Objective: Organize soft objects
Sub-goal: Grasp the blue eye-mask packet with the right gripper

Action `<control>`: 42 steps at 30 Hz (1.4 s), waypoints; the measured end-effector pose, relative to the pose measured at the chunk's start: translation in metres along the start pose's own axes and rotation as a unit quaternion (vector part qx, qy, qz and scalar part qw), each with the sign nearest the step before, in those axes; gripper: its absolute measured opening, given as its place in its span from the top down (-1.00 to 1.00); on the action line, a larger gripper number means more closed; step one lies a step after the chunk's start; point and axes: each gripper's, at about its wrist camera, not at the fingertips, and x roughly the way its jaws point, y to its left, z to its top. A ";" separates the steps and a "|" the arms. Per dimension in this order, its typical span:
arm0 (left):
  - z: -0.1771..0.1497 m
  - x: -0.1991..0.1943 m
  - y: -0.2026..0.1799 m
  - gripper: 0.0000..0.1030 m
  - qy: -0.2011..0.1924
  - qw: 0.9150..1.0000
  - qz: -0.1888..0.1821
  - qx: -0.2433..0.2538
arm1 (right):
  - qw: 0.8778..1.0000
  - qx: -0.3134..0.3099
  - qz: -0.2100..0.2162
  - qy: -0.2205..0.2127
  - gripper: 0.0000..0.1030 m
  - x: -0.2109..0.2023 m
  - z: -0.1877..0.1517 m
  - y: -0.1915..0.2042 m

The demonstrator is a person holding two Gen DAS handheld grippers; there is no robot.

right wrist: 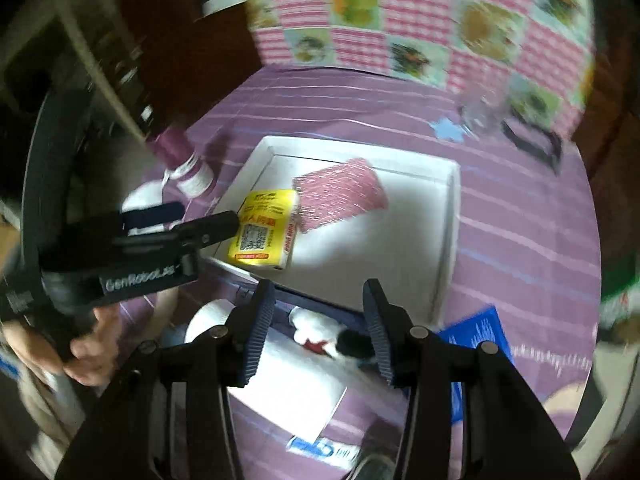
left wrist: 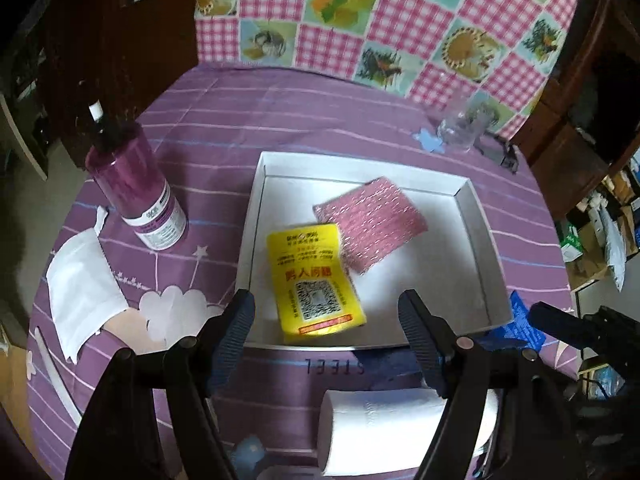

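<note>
A white shallow box (left wrist: 476,216) lies on the purple table; it also shows in the right wrist view (right wrist: 448,216). In it lie a yellow tissue pack (left wrist: 316,276) (right wrist: 264,228) and a pink sparkly scrub pad (left wrist: 372,224) (right wrist: 340,194), the pad's corner partly on the pack. My left gripper (left wrist: 326,344) is open and empty, over the box's near edge; a white paper roll (left wrist: 384,432) lies below it. My right gripper (right wrist: 318,332) is open and empty above a small white plush toy (right wrist: 320,326) with red and black parts.
A purple bottle (left wrist: 136,184) stands left of the box, a white pouch (left wrist: 80,288) further left. A clear cup (left wrist: 464,128) and a black clip (right wrist: 532,140) sit at the back right. A blue packet (right wrist: 480,344) lies by the box's near right corner. Checked cloth covers the back.
</note>
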 end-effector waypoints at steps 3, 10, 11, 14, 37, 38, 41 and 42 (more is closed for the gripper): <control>0.000 0.005 0.005 -0.45 0.007 1.000 0.010 -0.002 | 0.998 -0.054 0.011 -0.010 0.07 0.007 -0.003 0.014; 0.001 0.014 0.017 -0.45 0.037 0.999 0.018 -0.002 | 0.997 -0.076 -0.003 -0.003 0.07 0.025 -0.004 0.016; 0.001 0.016 0.019 -0.45 0.044 0.999 0.017 -0.001 | 0.997 -0.079 -0.003 0.002 0.07 0.029 -0.005 0.016; 0.000 0.020 0.028 -0.45 0.060 0.998 0.002 -0.009 | 0.996 -0.085 -0.008 0.020 0.07 0.040 -0.006 0.020; 0.001 0.021 0.031 -0.45 0.059 0.998 -0.014 -0.007 | 1.000 0.019 0.024 -0.006 0.74 0.023 0.005 -0.013; 0.001 0.019 0.031 -0.45 0.057 0.998 -0.016 -0.008 | 0.999 0.027 0.025 -0.018 0.76 0.016 0.006 -0.015; 0.001 0.015 0.029 -0.45 0.047 0.999 -0.021 -0.007 | 0.998 0.048 0.023 -0.039 0.87 0.001 0.008 -0.022; 0.001 0.014 0.027 -0.45 0.042 0.999 -0.022 -0.006 | 0.997 0.057 0.026 -0.046 0.88 -0.003 0.008 -0.024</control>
